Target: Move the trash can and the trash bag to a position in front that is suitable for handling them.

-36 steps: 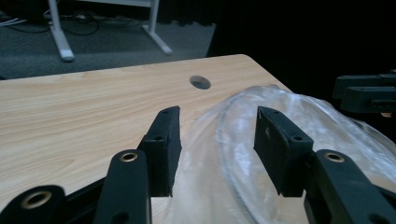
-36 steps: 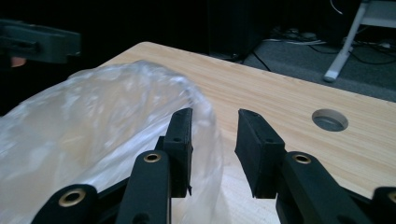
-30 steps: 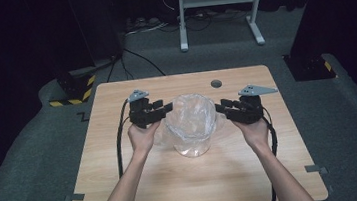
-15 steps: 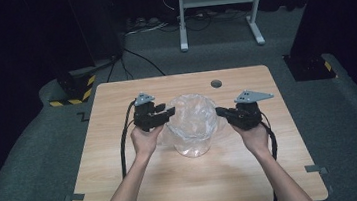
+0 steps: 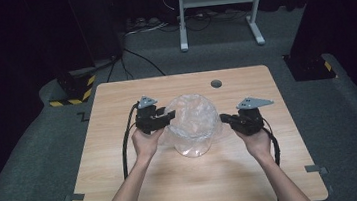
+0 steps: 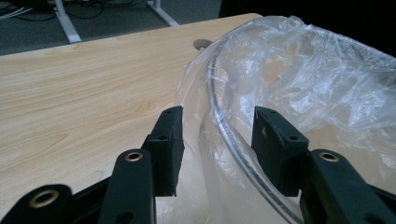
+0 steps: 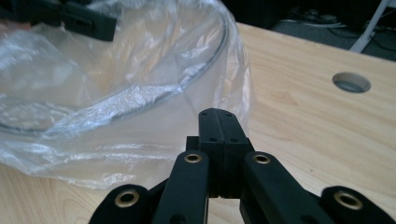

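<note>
Nearest: two forearms over a pale wood-grain tabletop [image 5: 125, 186]. Right hand-held gripper [image 5: 224, 118], matte black jaws pressed together with nothing between, just beside crinkly film. Left hand-held gripper [image 5: 170, 115], jaws spread, straddling the rim. Centre: round clear bowl [image 5: 194, 124] lined with a wrinkled transparent plastic bag [image 6: 299, 79]. Beyond: round grommet hole [image 5: 216, 83].

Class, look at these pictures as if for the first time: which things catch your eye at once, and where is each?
A clear bowl lined with a crinkled plastic bag stands mid-table on the pale wooden table. The left gripper straddles the bowl's rim, one jaw outside and one inside, not yet pressing. The right gripper, jaws closed together, sits at the bag's outer side; whether film is pinched is unclear.
</note>
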